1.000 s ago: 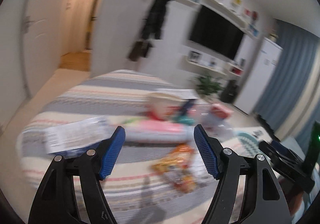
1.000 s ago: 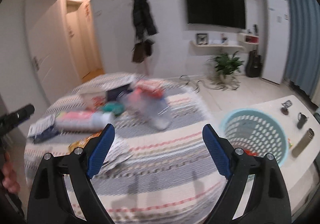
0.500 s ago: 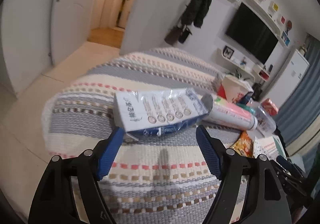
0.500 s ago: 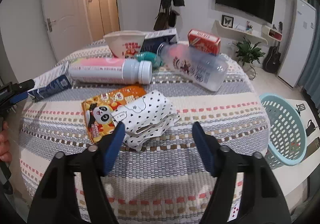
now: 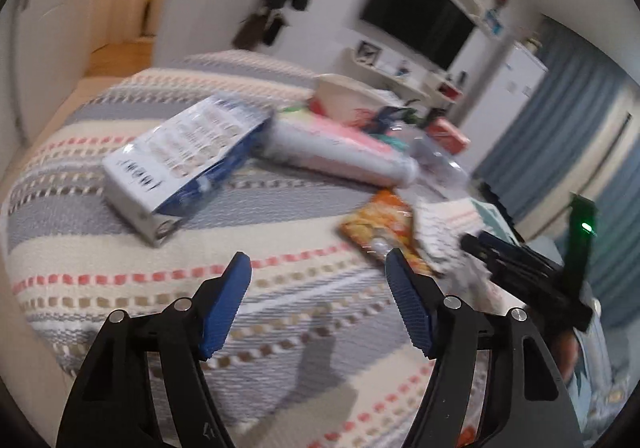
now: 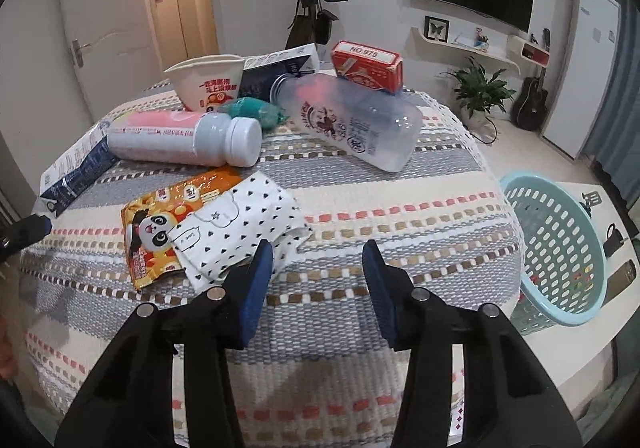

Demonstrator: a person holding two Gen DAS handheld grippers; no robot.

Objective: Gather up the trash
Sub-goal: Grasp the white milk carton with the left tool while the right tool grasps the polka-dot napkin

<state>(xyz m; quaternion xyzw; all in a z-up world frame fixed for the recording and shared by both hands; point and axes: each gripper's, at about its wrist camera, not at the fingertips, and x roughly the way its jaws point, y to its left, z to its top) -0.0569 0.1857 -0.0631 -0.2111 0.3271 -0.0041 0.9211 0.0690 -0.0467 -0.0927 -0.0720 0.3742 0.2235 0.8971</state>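
Striped woven cloth [image 5: 280, 276] fills my left view, blurry; left gripper [image 5: 318, 268] fingers apart, nothing between, blue-white carton [image 5: 180, 156] ahead of left finger, orange snack bag [image 5: 380, 224] just past right finger. Right view: right gripper [image 6: 318, 258] fingers apart over cloth, dotted white wrapper [image 6: 240, 232] touching my left finger, clear bottle [image 6: 352, 120] farther ahead, teal basket [image 6: 560, 260] off right.
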